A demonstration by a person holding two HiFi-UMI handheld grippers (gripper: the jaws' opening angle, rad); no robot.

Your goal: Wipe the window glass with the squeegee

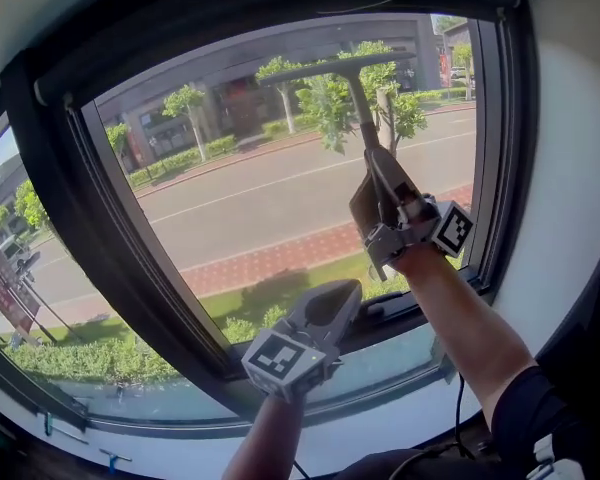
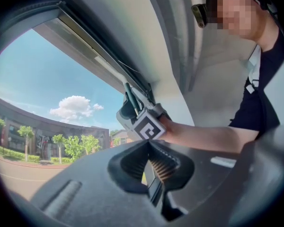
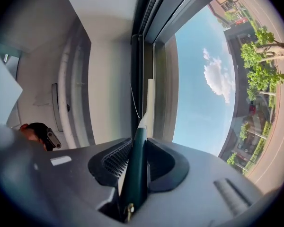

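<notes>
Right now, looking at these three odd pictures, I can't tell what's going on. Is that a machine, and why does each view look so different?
There is no machine here: a person holds a pair of grey tongs in each hand. The wide picture comes from a camera on the person's head, looking down at the window glass and the street outside. The other two pictures come from small cameras that ride on each pair of tongs and look along their tips. The right tongs are clamped on the dark green handle of a squeegee, which is raised with its blade near the top of the glass. The left tongs are closed on nothing and sit low by the window frame.
</notes>
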